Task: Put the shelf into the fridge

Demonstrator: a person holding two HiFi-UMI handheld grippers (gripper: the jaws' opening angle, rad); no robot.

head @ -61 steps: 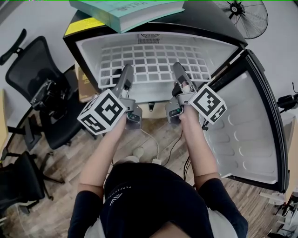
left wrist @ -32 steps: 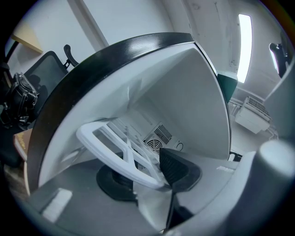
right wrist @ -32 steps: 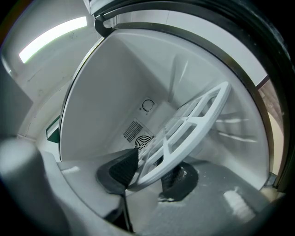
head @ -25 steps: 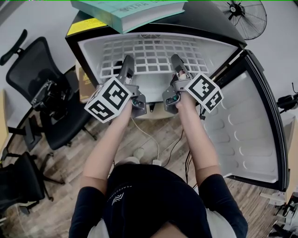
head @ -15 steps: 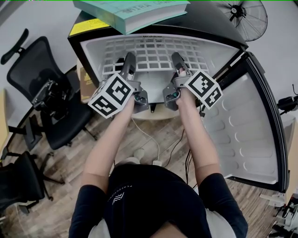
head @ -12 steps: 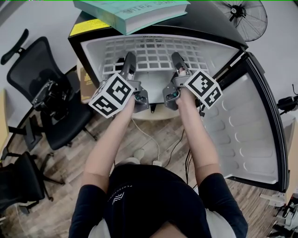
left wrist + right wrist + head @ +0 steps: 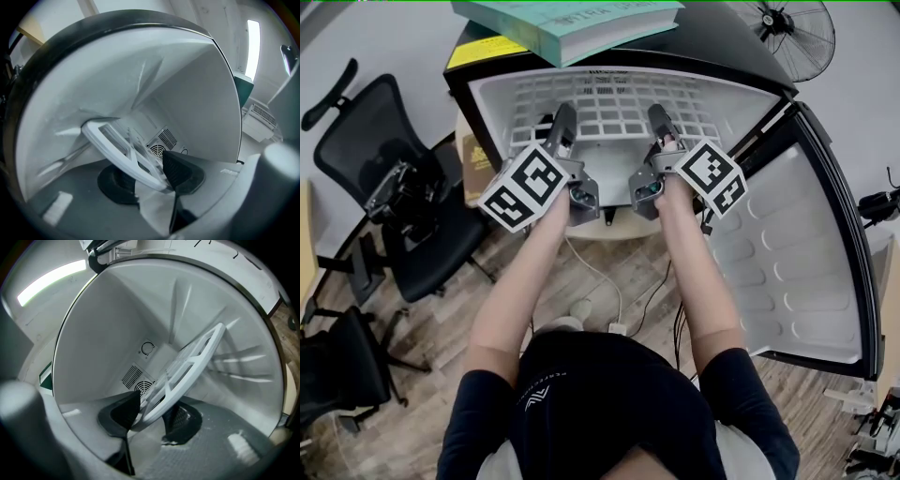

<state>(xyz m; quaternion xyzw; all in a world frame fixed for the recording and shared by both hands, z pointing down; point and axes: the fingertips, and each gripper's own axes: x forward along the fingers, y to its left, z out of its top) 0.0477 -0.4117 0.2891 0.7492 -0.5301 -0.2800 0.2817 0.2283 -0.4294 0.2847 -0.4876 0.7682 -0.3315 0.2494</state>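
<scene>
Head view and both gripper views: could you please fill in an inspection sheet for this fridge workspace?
Surface: wooden floor; fridge stands open, its door swung out at the right.
Job's things: white grid shelf inside the fridge cavity, gripped at its front edge.
Clutter: teal book lying on top of the fridge.
Grippers: left hand-held gripper and right hand-held gripper are both shut on the shelf.
Cables: white cable on the floor in front of the fridge.
Surroundings: black office chairs at the left; fan at the upper right.
</scene>
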